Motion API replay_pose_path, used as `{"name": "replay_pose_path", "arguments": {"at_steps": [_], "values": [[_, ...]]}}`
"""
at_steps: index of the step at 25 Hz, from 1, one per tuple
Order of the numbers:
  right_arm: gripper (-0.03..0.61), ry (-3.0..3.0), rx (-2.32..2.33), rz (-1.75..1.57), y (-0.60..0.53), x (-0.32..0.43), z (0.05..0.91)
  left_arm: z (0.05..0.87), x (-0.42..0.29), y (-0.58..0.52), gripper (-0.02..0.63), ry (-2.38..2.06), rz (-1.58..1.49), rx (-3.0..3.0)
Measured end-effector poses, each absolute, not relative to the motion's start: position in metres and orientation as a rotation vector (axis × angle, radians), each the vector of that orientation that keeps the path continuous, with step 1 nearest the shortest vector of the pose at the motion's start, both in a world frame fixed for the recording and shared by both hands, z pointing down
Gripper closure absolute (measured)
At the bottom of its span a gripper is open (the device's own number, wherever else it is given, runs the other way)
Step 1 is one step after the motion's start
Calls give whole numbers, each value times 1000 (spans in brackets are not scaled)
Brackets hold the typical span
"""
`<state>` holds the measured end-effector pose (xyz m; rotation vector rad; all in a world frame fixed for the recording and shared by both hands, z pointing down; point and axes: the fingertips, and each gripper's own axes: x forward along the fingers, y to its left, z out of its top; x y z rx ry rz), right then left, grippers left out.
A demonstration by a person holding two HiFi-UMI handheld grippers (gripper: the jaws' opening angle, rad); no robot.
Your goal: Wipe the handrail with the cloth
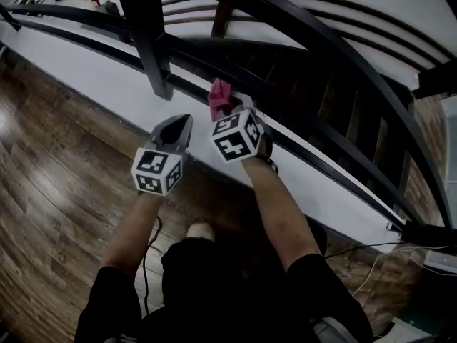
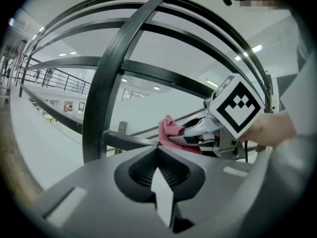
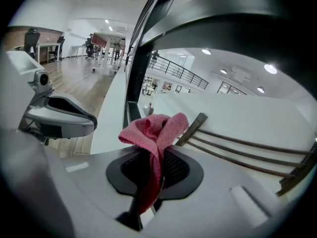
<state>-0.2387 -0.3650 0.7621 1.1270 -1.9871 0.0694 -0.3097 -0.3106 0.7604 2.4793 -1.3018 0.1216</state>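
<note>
Cloth (image 3: 156,128), pink, was pinched in right gripper (image 1: 227,107), bunched up beside lower rail (image 2: 130,142). Left gripper (image 1: 180,122) hung just beside, jaws together, nothing between.

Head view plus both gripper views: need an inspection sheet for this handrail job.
Surface: wood floor; white ledge under the railing.
Job's things: black handrail; pink cloth by a lower rail, contact unclear.
Clutter: nothing seen near the rail.
Grippers: right tongs shut on cloth; left tongs shut, empty, beside the right.
Cables: black cable on floor by the left arm; white cable at right.
Surroundings: open atrium; desks and chairs far back.
</note>
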Motion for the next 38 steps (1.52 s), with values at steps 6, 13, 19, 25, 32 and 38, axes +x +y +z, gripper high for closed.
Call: {"name": "replay_pose_path", "arguments": {"at_steps": [6, 13, 19, 25, 32, 38], "values": [[531, -1949, 1143, 65, -356, -212, 763, 759, -281, -307, 614, -1233, 169, 2557], [531, -1926, 1146, 40, -344, -190, 765, 767, -255, -304, 614, -1170, 212, 2568], [531, -1911, 1189, 51, -332, -161, 766, 775, -235, -298, 614, -1117, 229, 2569], [531, -1904, 1197, 78, -318, -135, 766, 775, -200, -290, 614, -1021, 238, 2619], [531, -1903, 1184, 86, -302, -116, 768, 773, -167, -282, 614, -946, 226, 2628], [531, -1909, 1158, 79, -292, -104, 768, 775, -158, -278, 614, -974, 253, 2637]]}}
